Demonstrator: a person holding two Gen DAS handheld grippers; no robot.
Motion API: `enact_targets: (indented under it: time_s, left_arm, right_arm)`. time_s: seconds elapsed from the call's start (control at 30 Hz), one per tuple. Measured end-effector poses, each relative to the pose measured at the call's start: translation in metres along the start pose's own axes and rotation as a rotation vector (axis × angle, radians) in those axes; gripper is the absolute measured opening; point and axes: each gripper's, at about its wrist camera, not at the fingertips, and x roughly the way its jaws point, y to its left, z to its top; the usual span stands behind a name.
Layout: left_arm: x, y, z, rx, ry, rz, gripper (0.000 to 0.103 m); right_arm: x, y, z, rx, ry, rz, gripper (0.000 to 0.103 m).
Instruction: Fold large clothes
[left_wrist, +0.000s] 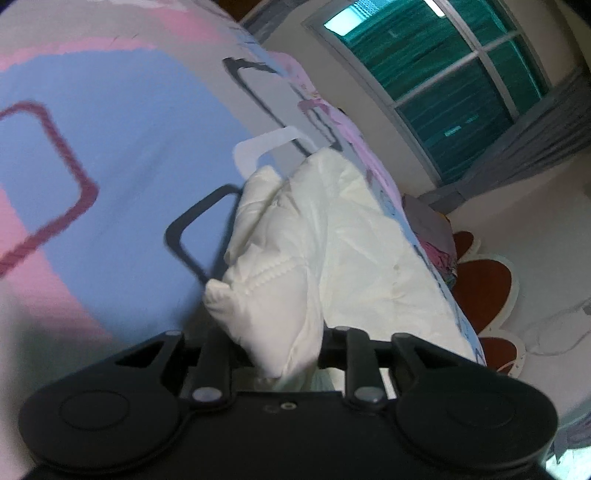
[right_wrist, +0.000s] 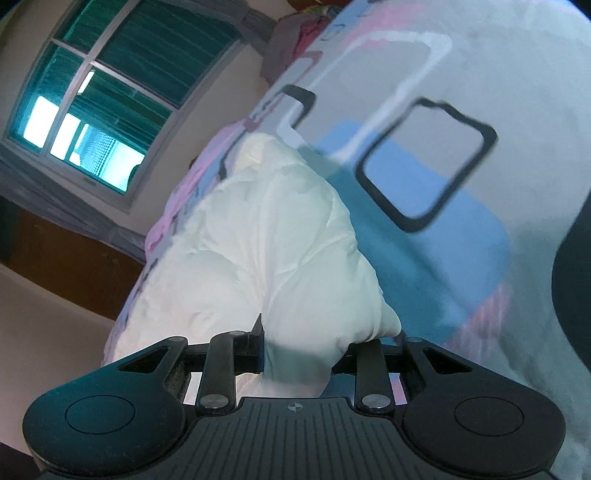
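The left tool (left_wrist: 284, 354) is clenching a bunched fold of the white padded garment (left_wrist: 332, 236), which is filling the gap between its jaws. From there the garment is running up and to the right in the left wrist view, along the edge of the bed (left_wrist: 110, 147), whose cover is printed with blue and pink patches and dark rounded rectangles. Beyond that edge a window (left_wrist: 443, 74) is showing above a red mat with white edging (left_wrist: 484, 284) on the floor.

The right tool (right_wrist: 299, 354) is likewise gripping a thick corner of the same garment (right_wrist: 258, 240), the fabric pressed between its jaws. Here the garment is stretching up and slightly left, away from the tool, toward the window (right_wrist: 110, 92), over the same patterned bed (right_wrist: 517, 92).

Judging by both views, the garment's long axis is lying straight ahead of both tools, each holding one near corner, neither plainly nearer than the other. The coming fold is likely turning on carrying these two corners forward together along that axis, keeping them level so the padded layers land squarely.

No brand, label or readable writing is showing anywhere; the right tool's body bears only a small round crosshair mark.
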Motion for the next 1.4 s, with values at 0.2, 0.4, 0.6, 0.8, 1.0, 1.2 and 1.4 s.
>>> enact_targets:
  time_s: [0.2,0.4,0.6,0.8,1.0,1.2,1.4]
  left_arm:
    - [0.005,0.014,-0.01,-0.023,-0.024,-0.008,0.036]
    - [-0.002,0.027,-0.011,-0.113,-0.041,-0.047,0.045]
    - [-0.044,0.037,-0.011,-0.163,-0.146,0.032,0.101]
    - [-0.079,0.044,-0.017,-0.144,-0.14,0.078,0.101]
    - [-0.071,0.019,-0.034,-0.031,-0.094,0.019,0.072]
    - [-0.043,0.015,-0.027,-0.086,-0.065,-0.023,0.077]
    - [-0.019,0.02,-0.015,-0.1,-0.034,-0.075,0.043]
  right_arm:
    - [0.002,-0.024,-0.006,0.046,0.005,0.044,0.033]
    - [-0.003,-0.036,0.002,0.081,0.026,0.084,0.036]
    - [-0.047,-0.051,0.014,0.077,-0.096,-0.018,0.069]
    - [-0.098,-0.046,0.028,-0.018,-0.26,-0.254,0.092]
    - [-0.108,0.016,-0.005,-0.292,-0.267,-0.167,0.033]
    - [-0.08,0.086,-0.046,-0.485,-0.179,-0.059,0.013]
    - [-0.034,0.143,-0.079,-0.584,-0.111,-0.004,0.007]
